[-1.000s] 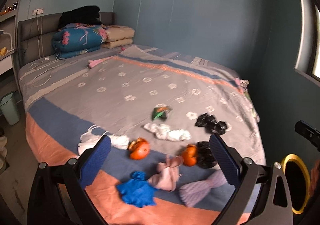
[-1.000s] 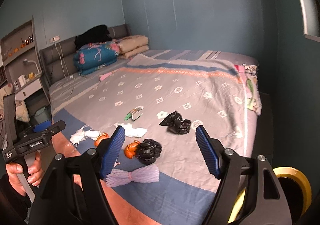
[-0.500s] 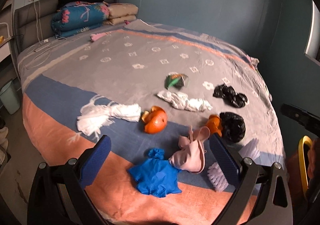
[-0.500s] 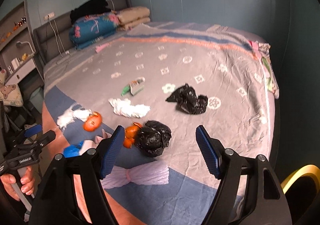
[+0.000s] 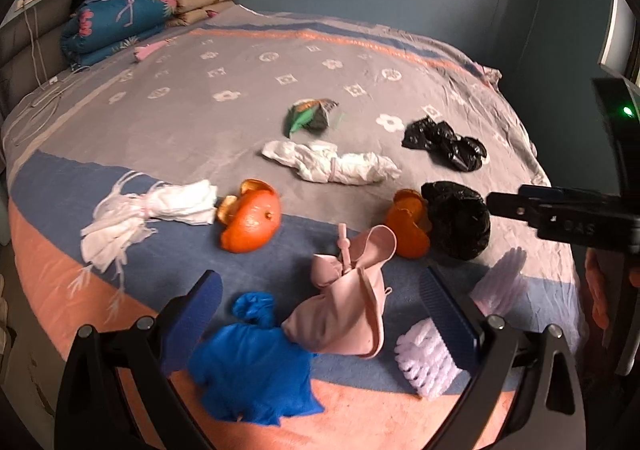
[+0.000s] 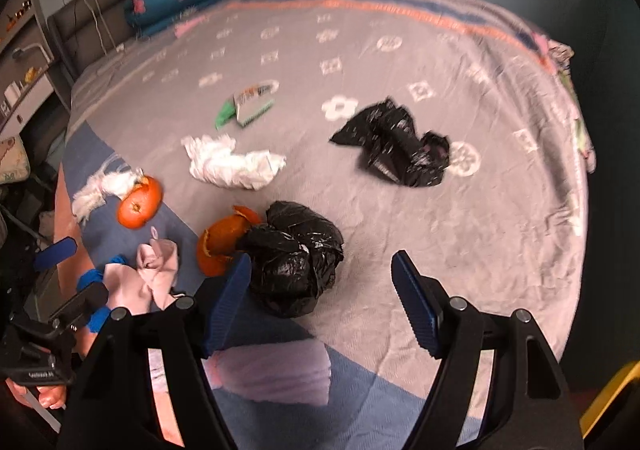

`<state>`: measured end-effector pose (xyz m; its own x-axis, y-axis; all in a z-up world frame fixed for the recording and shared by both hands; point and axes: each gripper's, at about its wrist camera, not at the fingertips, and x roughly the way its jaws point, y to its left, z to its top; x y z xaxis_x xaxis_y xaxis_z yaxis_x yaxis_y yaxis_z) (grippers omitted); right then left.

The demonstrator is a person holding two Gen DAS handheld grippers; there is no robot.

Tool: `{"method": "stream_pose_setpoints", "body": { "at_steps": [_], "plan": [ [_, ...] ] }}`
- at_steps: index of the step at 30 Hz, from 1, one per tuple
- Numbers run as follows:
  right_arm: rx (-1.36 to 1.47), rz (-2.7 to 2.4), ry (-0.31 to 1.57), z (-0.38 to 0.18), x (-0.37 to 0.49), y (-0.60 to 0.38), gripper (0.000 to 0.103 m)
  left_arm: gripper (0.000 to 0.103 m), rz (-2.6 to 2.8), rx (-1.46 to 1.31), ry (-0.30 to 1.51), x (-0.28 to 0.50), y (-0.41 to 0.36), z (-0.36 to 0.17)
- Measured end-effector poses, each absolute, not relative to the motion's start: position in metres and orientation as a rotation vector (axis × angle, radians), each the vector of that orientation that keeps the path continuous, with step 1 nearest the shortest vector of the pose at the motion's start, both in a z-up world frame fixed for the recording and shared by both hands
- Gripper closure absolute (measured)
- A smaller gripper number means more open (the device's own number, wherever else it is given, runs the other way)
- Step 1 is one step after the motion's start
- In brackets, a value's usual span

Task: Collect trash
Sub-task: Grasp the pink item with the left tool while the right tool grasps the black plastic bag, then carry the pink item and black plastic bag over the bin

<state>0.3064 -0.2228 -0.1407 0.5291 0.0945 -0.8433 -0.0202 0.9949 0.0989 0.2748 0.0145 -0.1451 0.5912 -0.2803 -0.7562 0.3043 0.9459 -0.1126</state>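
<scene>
I saw no bin or basket among the trash; the only container in my feeds was a yellow-rimmed one (image 6: pixel 612 398) at the right wrist view's lower right edge, contents hidden.

My left gripper (image 5: pixel 320 314) hung with its jaws wide over the near edge of the bed (image 5: pixel 180 118), gripping nothing, the blue glove (image 5: pixel 252 366) and the pink cloth pouch (image 5: pixel 344 314) lying between its pads. My right gripper (image 6: pixel 322 298) was equally wide and empty, its left pad just beside the nearer black bag (image 6: pixel 296 258).

I counted two crumpled black bags, the second (image 6: pixel 396 148) farther up the bed, well apart from the first. There were two orange peels: one (image 5: pixel 252 218) touching a frayed white rag (image 5: pixel 148 214), the other (image 5: pixel 408 222) pressed against the near black bag. A second white wad (image 5: pixel 332 166) lay in the middle, with a green wrapper (image 5: pixel 310 118) beyond it. One lilac pleated bundle (image 5: pixel 460 334) sat at the bed's edge, partly behind my left gripper's right pad.

The bedspread was grey with white flower prints, banded blue and salmon. Folded quilts (image 5: pixel 120 22) were stacked by the grey headboard, and the walls were blue.
</scene>
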Motion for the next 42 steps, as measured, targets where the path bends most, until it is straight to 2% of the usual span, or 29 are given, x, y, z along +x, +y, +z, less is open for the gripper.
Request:
{"method": "stream_pose_setpoints", "body": {
  "at_steps": [4, 9, 16, 20, 23, 30, 42],
  "plan": [
    [0.085, 0.090, 1.068, -0.156, 0.323, -0.220, 0.033, 0.010, -0.349, 0.026, 0.900, 0.282, 0.009, -0.154],
    [0.113, 0.098, 1.105, -0.167, 0.337, -0.221, 0.033, 0.024, -0.359, 0.028, 0.933, 0.287, 0.005, -0.164],
    [0.142, 0.145, 1.157, -0.179, 0.346, -0.215, 0.045, 0.066, -0.427, 0.050, 0.965, 0.291, -0.013, -0.171],
    [0.168, 0.164, 1.165, -0.182, 0.347, -0.215, 0.056, 0.093, -0.425, 0.059, 0.964, 0.290, -0.016, -0.175],
    [0.170, 0.168, 1.161, -0.181, 0.346, -0.215, 0.065, 0.097, -0.432, 0.012, 0.953, 0.290, -0.008, -0.170],
    [0.197, 0.168, 1.146, -0.178, 0.344, -0.218, 0.074, 0.099, -0.454, -0.025, 0.935, 0.288, -0.001, -0.161],
    [0.193, 0.144, 1.012, -0.134, 0.318, -0.225, 0.075, 0.099, -0.441, -0.140, 0.861, 0.278, 0.030, -0.126]
  ]
}}
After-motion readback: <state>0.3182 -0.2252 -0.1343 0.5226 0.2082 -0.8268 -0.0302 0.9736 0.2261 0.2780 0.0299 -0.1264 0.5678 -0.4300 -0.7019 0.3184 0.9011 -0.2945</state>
